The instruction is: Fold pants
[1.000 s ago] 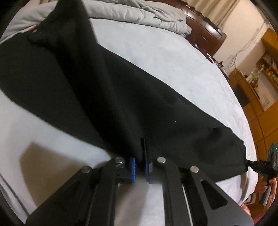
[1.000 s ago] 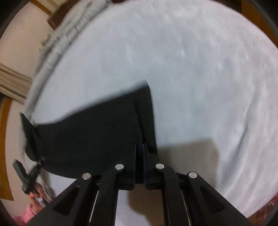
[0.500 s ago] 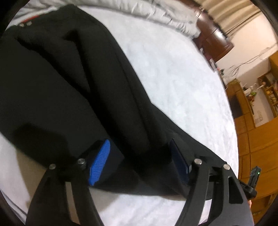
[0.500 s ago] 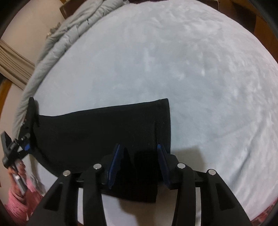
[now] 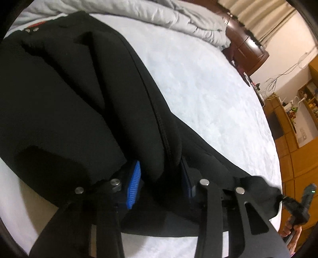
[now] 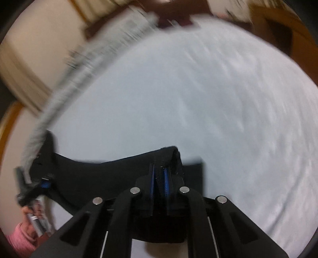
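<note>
The black pants point(image 5: 83, 103) lie on the white mattress point(image 5: 208, 95), running along its near edge, with the waistband end toward the grey duvet point(image 5: 178, 17) bunched at the head of the bed.

Left gripper point(image 5: 159, 179): one second ago its jaws were pinched flat on a fabric edge; half a second ago they stood wide apart over the cloth. They are now narrowing around a thick fold near the crotch seam. A gap remains beside the blue pads point(image 5: 133, 185), so the fold is bracketed but not yet clamped.

Right gripper point(image 6: 159, 178): half a second ago its jaws stood apart over the hem at the leg end. They are now almost together, with a thin ridge of hem fabric pinched between the pads. The hem rises slightly off the mattress at that point. The right-wrist view is motion-blurred.

Judgement: both tools have released and re-gripped. The previous fold appears laid down, and a fresh hold is being taken for the next fold. The left grip needs to finish clamping before any lift, otherwise the thick fold may slip out.
</note>
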